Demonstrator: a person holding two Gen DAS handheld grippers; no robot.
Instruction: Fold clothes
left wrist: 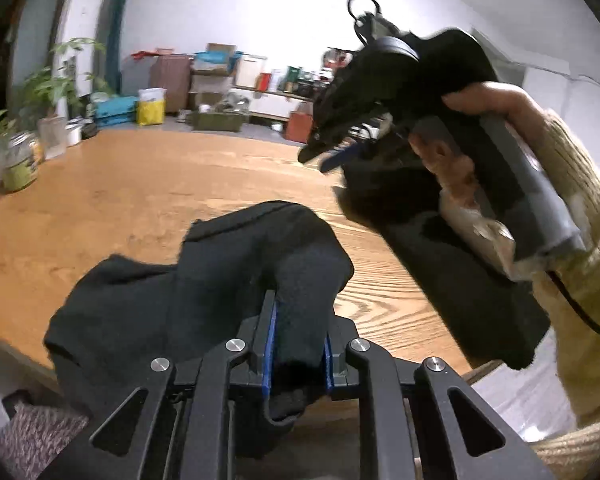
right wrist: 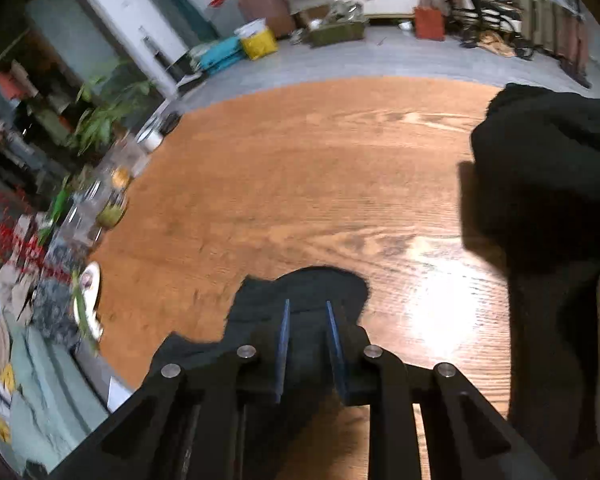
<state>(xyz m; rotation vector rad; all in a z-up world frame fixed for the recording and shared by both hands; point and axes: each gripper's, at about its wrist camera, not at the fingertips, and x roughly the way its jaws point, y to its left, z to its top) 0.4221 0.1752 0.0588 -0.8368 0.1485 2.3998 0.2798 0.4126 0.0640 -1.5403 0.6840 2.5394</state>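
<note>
One black garment point(left wrist: 204, 280), draped over worktop point(left wrist: 160, 192) edge. One wooden worktop. Two claws: left claw point(left wrist: 298, 332), right claw point(right wrist: 308, 340). One hand point(left wrist: 480, 128) in view, one cream knit sleeve point(left wrist: 580, 216). Glass jars point(left wrist: 18, 164) at worktop's left rim: at least three, rest blurred. One yellow bag point(left wrist: 151, 108) on floor. One red-orange bag point(right wrist: 429, 22). Potted plants point(left wrist: 56, 80): count unclear.

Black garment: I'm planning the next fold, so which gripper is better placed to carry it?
Left. The left gripper is shut on the black garment; the right gripper is open, cloth between its jaws, ungripped.
</note>
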